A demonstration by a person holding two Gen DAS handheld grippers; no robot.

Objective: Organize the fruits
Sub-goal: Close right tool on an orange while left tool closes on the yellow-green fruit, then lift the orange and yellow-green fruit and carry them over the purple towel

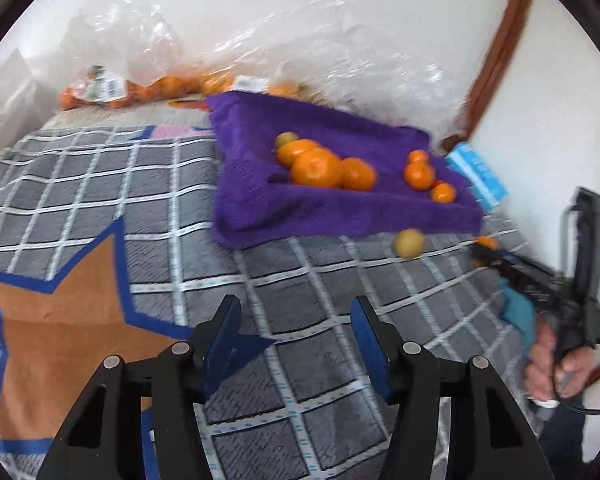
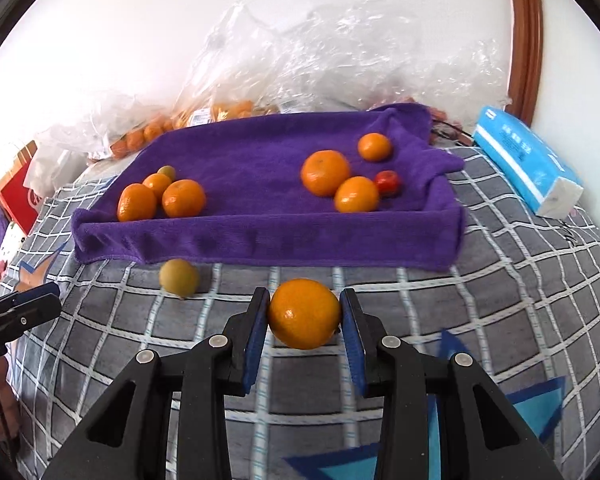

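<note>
My right gripper (image 2: 304, 304) is shut on an orange (image 2: 304, 314), held just above the checked blanket in front of the purple towel-lined tray (image 2: 260, 240). In the tray lie a left group of oranges (image 2: 160, 198) with a small greenish fruit (image 2: 166, 171), and a right group of oranges (image 2: 340, 184) with a small red fruit (image 2: 388, 182). A yellow-green fruit (image 2: 179, 277) sits loose on the blanket by the tray's front edge. My left gripper (image 1: 294, 320) is open over the blanket with nothing between its fingers. In the left wrist view the right gripper (image 1: 482, 252) carries the orange (image 1: 488, 242).
Clear plastic bags (image 2: 300, 60) holding more oranges (image 1: 112, 94) are piled against the white wall behind the tray. A blue tissue pack (image 2: 528, 168) lies to the tray's right. A red box (image 2: 20, 196) stands at the far left. A person's hand (image 1: 552, 364) grips the right tool.
</note>
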